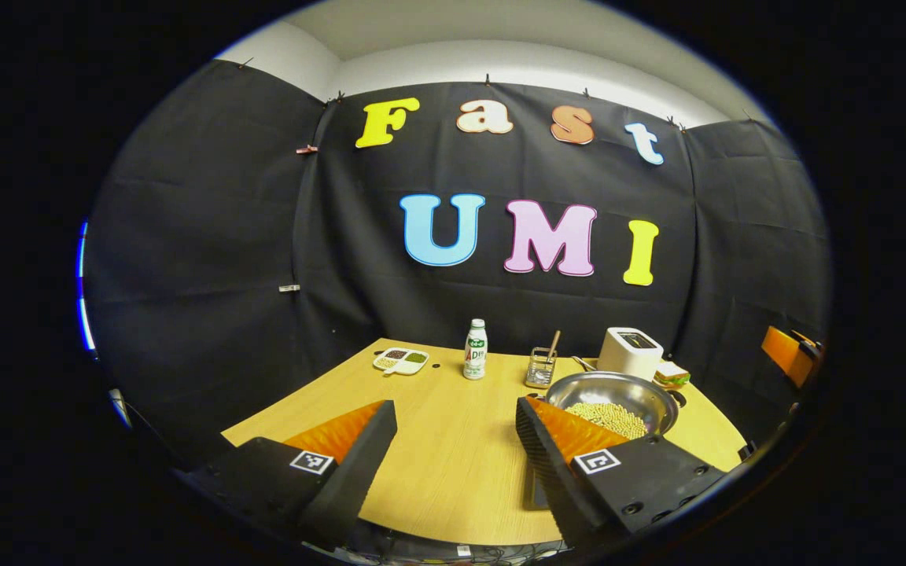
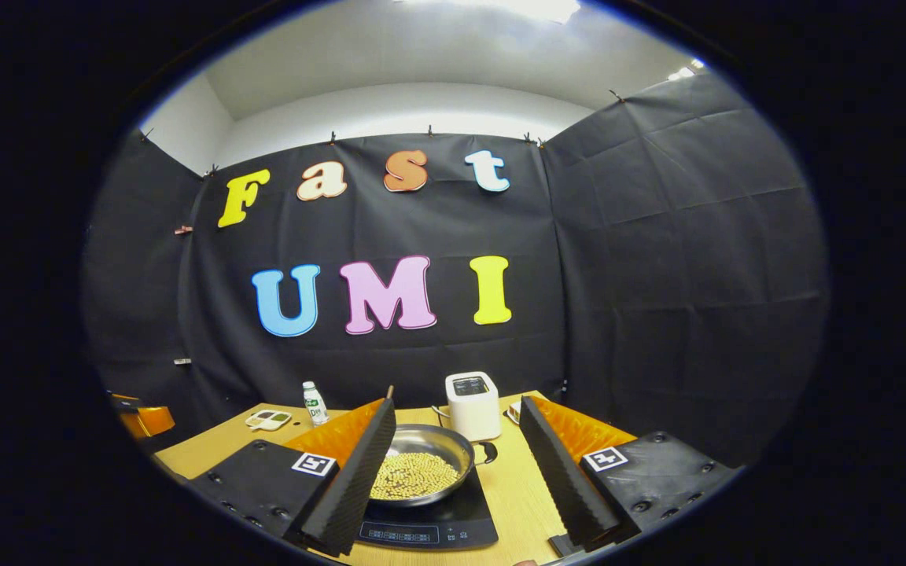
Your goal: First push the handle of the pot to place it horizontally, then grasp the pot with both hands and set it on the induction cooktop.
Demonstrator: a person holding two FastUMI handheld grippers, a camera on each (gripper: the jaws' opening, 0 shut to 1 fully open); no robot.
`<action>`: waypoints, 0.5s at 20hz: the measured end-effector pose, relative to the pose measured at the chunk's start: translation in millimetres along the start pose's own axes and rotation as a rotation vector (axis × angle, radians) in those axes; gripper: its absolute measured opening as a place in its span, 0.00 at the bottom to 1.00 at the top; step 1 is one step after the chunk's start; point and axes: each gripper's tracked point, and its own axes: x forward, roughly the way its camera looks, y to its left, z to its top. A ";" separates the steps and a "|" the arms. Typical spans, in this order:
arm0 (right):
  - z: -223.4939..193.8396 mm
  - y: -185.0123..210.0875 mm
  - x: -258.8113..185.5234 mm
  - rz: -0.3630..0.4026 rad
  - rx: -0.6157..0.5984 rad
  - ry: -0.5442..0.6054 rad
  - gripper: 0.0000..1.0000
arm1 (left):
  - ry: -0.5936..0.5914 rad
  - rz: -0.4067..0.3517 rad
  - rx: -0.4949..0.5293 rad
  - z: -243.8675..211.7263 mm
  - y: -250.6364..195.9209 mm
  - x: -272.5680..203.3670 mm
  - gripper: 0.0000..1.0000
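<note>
Pot [image 2: 420, 464] with yellowish beans sits on the black induction cooktop [image 2: 429, 523] at lower centre of the right gripper view, so the placing step looks done, judging from how it lies. A short dark handle [image 2: 488, 451] sticks out of the rim to the right, toward the white toaster [image 2: 473, 405] just behind; it reads as roughly level, fitting the push-handle step. In the left gripper view the pot [image 1: 614, 401] is at lower right, partly behind that gripper's own right finger. Left gripper [image 1: 457, 452]: fingers spread wide, nothing between them, aimed over bare wooden table [image 1: 453, 472] beside the pot. Right gripper [image 2: 457, 472]: also spread wide, empty, the pot seen in the gap but farther off, no contact. Both are held above the near table edge, tilted slightly down, well apart from the pot; looks like a released or resting pose. Bottle [image 1: 475, 350], divided dish [image 1: 401, 360] and a small rack [image 1: 541, 365] stand at the table's back, out of the work area.
</note>
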 end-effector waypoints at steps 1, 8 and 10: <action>-1.7 2.5 -0.1 0.004 0.001 0.010 0.98 | -0.003 -0.009 -0.001 1.4 -2.6 -0.2 0.95; -14.7 7.6 2.1 -0.001 0.009 0.028 0.98 | 0.025 -0.087 0.007 -10.0 -21.7 4.6 0.95; -21.1 9.5 1.1 -0.002 0.012 0.040 0.98 | 0.037 -0.104 0.010 -13.8 -26.1 8.6 0.95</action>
